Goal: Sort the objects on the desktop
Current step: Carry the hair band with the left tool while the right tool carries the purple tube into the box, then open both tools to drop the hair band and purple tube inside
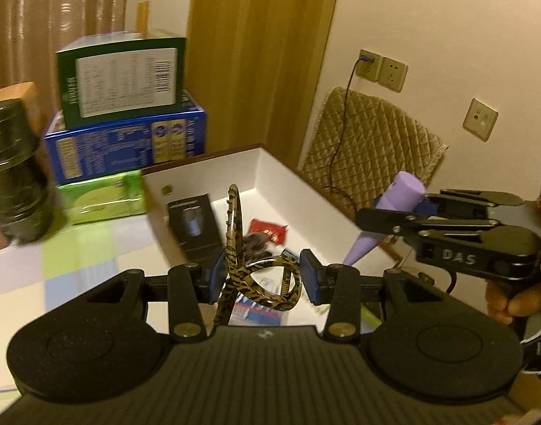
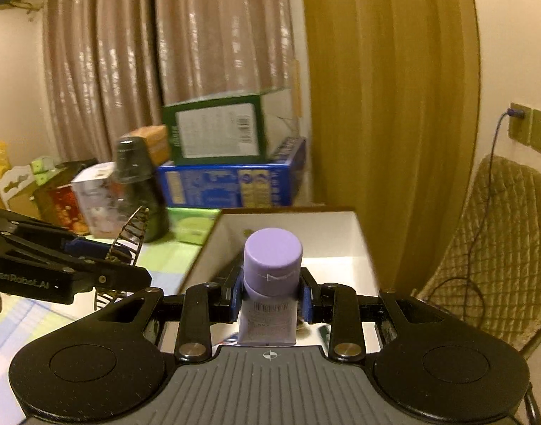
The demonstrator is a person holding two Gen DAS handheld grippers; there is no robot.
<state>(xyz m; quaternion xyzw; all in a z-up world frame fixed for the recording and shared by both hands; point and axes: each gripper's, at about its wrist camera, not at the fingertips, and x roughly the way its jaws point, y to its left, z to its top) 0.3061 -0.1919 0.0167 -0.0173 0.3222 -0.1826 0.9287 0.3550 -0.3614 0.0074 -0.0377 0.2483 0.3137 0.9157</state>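
Above white box point(image 2: 341, 237) rim | right tongs point(image 2: 272, 299) clamping purple tube point(image 2: 272, 265), cap forward | left tongs point(image 1: 259, 279) gripping striped hair clip point(image 1: 256, 276) | box ahead, below both.

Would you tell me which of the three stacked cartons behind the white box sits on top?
The dark green carton with the white barcode label sits on top; the blue carton lies beneath it, the light green one lowest.

The hair clip point(image 1: 259, 279) is glossy tortoiseshell plastic, the purple tube point(image 2: 270, 283) smooth matt plastic, the chair cover point(image 1: 373, 152) quilted cloth, the box point(image 1: 270, 173) matt white card.
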